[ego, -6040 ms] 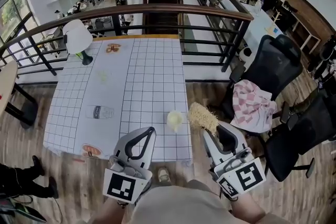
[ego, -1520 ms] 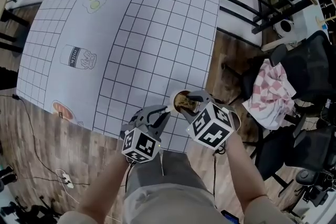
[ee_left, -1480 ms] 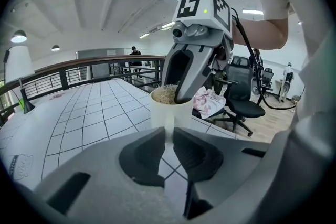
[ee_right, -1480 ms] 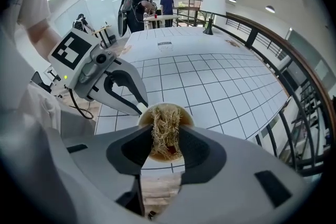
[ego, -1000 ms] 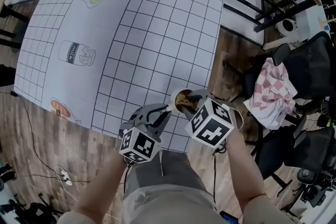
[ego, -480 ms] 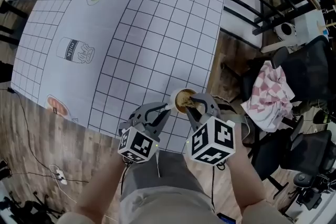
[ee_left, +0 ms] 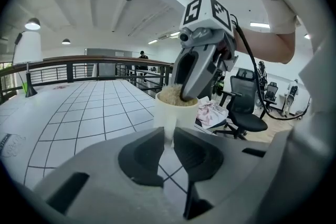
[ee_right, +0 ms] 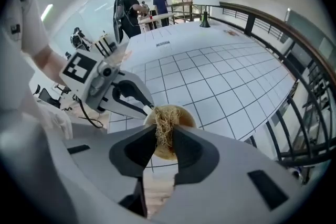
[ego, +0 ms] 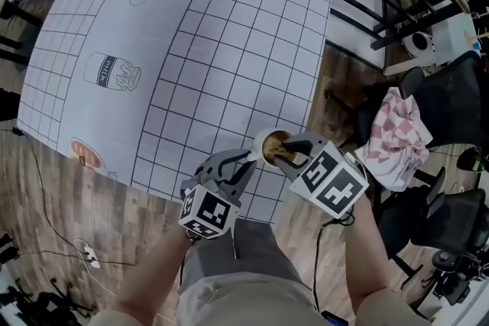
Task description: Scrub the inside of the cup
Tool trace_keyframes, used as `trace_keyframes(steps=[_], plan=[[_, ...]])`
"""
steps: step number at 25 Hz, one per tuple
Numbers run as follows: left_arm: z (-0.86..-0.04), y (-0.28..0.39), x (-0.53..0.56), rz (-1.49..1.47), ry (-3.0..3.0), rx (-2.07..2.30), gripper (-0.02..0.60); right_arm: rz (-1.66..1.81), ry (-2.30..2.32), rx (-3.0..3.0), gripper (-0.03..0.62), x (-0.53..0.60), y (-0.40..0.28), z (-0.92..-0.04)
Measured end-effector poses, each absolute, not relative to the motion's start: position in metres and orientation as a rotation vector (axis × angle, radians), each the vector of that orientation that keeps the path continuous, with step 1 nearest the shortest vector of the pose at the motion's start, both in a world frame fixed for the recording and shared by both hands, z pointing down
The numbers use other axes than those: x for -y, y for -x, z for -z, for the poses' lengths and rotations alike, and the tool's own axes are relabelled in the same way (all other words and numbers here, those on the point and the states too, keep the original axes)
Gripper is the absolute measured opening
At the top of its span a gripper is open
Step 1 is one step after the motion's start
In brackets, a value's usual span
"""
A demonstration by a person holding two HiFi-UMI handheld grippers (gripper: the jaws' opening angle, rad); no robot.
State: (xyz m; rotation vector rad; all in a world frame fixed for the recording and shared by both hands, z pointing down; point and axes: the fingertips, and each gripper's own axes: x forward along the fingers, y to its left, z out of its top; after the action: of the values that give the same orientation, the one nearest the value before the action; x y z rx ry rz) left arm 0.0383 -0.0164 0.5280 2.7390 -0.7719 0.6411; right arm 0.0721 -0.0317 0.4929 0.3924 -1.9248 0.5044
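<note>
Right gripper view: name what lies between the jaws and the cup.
A tan fibrous scrubber, pinched by the right gripper, fills that stretch and reaches into the cup; the right gripper view shows it.

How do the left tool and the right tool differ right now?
The left tool pinches the white cup's rim; the right tool grips a fibrous scrubber pushed into that cup. The left tool reaches at a shallow angle from the side, whereas the right tool points steeply down from above. Both are shut on something and meet at the cup.
</note>
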Motion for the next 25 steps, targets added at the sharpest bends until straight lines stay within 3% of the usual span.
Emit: trace_keyframes(steps=[6, 11, 19, 25], plan=[[-0.53, -0.037, 0.016, -0.648, -2.748, 0.759, 0.064, -0.335, -0.48, 1.946, 0.094, 0.045, -0.077, -0.448], [-0.528, -0.039, 0.012, -0.608, -2.734, 0.746, 0.066, -0.205, -0.443, 1.833, 0.094, 0.044, -0.076, -0.465], [-0.528, -0.046, 0.005, -0.55, -2.697, 0.751, 0.067, -0.284, -0.4, 1.782, 0.094, 0.039, -0.076, -0.511], [-0.53, -0.045, 0.006, -0.548, -2.675, 0.776, 0.069, -0.385, -0.39, 1.899, 0.092, 0.036, -0.075, -0.48]])
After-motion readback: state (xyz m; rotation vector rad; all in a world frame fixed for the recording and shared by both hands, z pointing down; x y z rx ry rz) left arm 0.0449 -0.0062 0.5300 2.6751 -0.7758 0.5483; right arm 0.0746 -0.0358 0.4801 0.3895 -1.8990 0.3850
